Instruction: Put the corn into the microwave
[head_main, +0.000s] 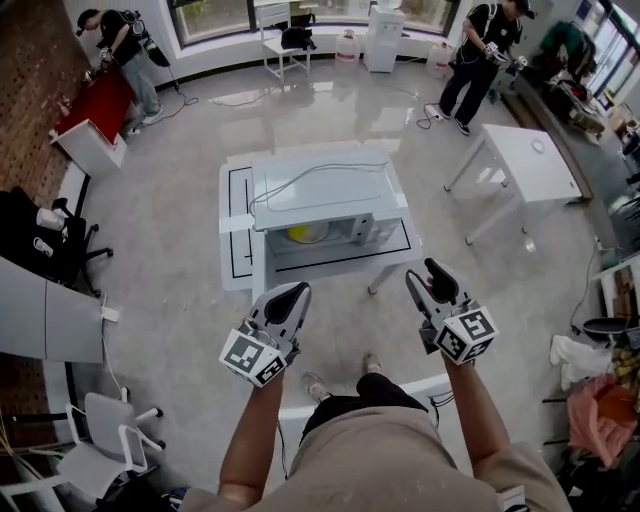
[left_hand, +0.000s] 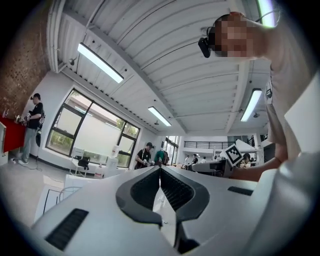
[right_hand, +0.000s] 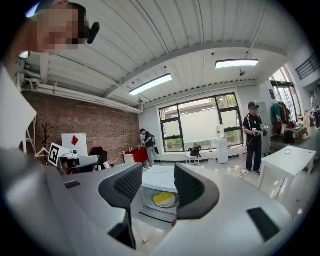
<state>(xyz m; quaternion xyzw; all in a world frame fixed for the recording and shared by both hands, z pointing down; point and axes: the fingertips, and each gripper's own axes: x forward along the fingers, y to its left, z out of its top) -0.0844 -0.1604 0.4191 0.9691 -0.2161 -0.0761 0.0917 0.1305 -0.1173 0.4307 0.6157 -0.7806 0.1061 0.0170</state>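
A white microwave (head_main: 322, 192) stands on a low white table (head_main: 238, 270) ahead of me. Its cavity is open to view, and the yellow corn (head_main: 303, 233) lies inside on a plate. The right gripper view also shows the corn (right_hand: 164, 199) inside the microwave (right_hand: 161, 182), framed between its jaws. My left gripper (head_main: 298, 292) is held up short of the table with its jaws shut and nothing between them. My right gripper (head_main: 422, 274) hovers at the same height, open and empty. Both are apart from the microwave.
A second white table (head_main: 530, 160) stands to the right. A black office chair (head_main: 45, 245) and a white chair (head_main: 105, 425) are at the left. People work at the far left (head_main: 125, 50) and far right (head_main: 485, 55). A cable (head_main: 310, 172) lies across the microwave's top.
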